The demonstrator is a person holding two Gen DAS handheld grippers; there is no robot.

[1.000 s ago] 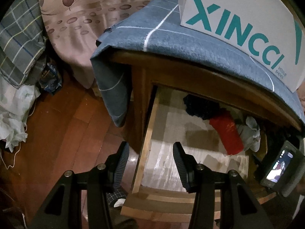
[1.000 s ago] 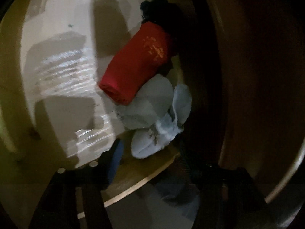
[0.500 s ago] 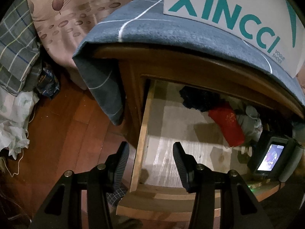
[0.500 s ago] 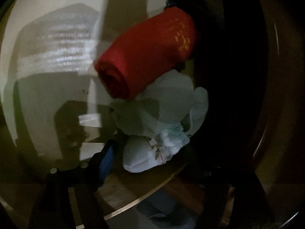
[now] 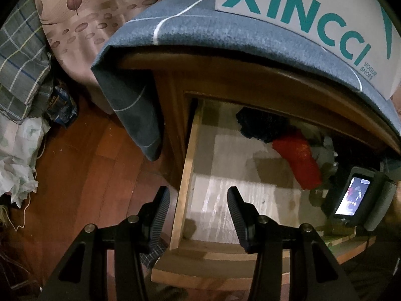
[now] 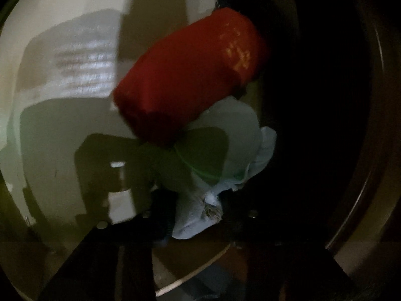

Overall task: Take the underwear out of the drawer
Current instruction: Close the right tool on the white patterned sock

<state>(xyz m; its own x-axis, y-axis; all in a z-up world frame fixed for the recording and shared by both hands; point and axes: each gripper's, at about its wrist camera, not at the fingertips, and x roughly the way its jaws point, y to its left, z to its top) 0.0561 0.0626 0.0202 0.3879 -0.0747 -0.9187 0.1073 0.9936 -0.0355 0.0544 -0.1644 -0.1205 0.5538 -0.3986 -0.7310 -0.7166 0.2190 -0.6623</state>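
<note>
Drawer (image 5: pixel 186 175) is pulled out, so access is done. Extraction looks just started, nothing is out yet.

Right gripper (image 6: pixel 195 215) is down inside the drawer's right end, fingers closed on the near end of the pale blue underwear (image 6: pixel 233 155). Cloth bunches between the dark fingers at the bottom of the right wrist view; the jaws have just been closing, with that cloth between them. Picture is dim and blurred, so how firm the bite is I can't judge.

Left gripper (image 5: pixel 198 208) hovers over the drawer's front left corner, fingers apart, holding nothing; one finger is outside the drawer's side wall, the other over the liner.

Garment count in the drawer, three:
- one pale blue piece, nearest the front, partly under the red roll
- one red rolled piece (image 6: pixel 190 75), lying across the blue one
- one dark piece (image 5: pixel 263 125) at the back, touching the red roll

Left part of the drawer shows only liner.

On top of the cabinet: one grey-blue cloth (image 5: pixel 200 27), one white shoe box (image 5: pixel 300 5).

Left to do: lift the blue piece clear. The red roll rests on it and will likely drag along.
</note>
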